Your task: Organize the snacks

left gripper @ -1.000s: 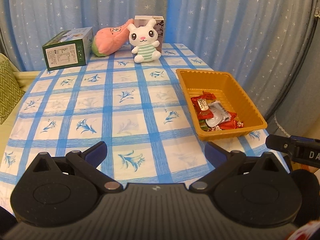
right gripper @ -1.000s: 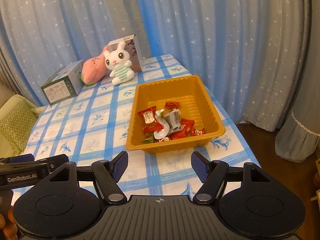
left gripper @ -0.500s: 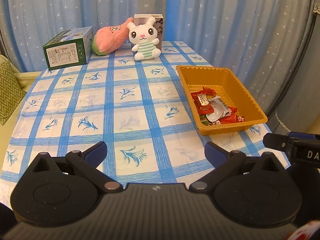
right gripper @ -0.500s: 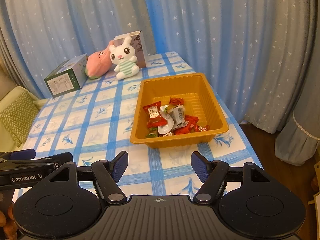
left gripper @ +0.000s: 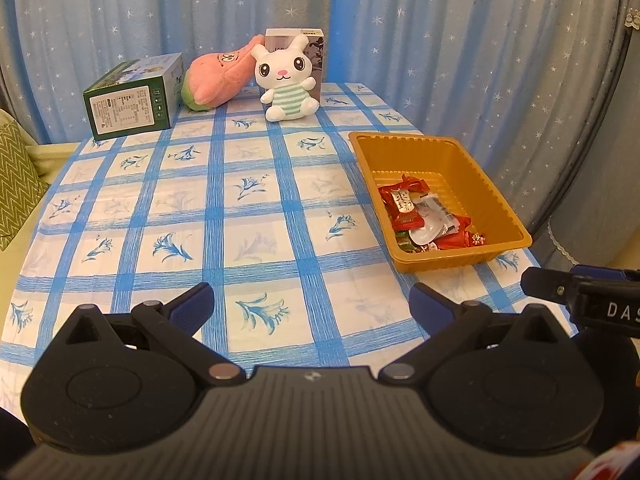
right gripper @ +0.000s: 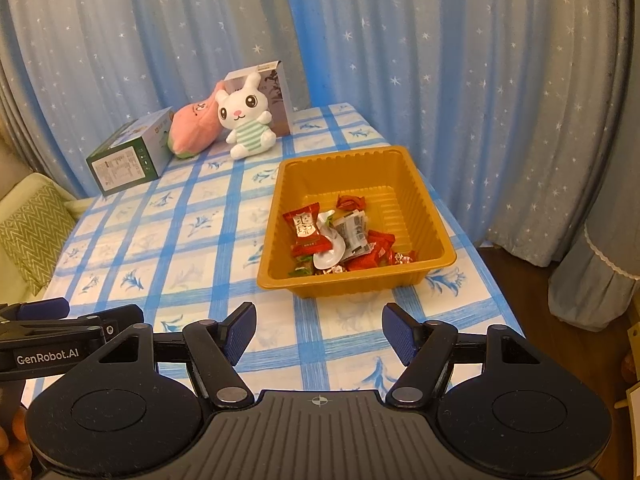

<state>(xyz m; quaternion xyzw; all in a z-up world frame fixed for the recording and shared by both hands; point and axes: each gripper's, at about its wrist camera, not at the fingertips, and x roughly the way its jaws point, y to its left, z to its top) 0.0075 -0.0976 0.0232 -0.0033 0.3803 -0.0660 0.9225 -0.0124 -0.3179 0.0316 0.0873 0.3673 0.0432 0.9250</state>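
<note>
Orange tray (right gripper: 424, 196) was found holding the wrapped snacks (right gripper: 340, 236) together, while left gripper (left gripper: 310, 306) and right gripper (right gripper: 318, 330) were held open, empty, over the counter (left gripper: 248, 216)

The box (left gripper: 316, 56) at the back stands partly hidden behind the rabbit (left gripper: 289, 80), so its front print cannot be read. The pink plush (left gripper: 216, 76) is cut off by the rabbit on one side. Small print on the green box (left gripper: 128, 110) is too fine to read. In the tray (right gripper: 436, 248), the lower snacks (right gripper: 336, 236) lie buried under others; their kinds cannot be told. In the left view the right gripper (left gripper: 588, 300) runs off the edge, its lettering cut short. A cushion (left gripper: 16, 184) is cropped at the left.
</note>
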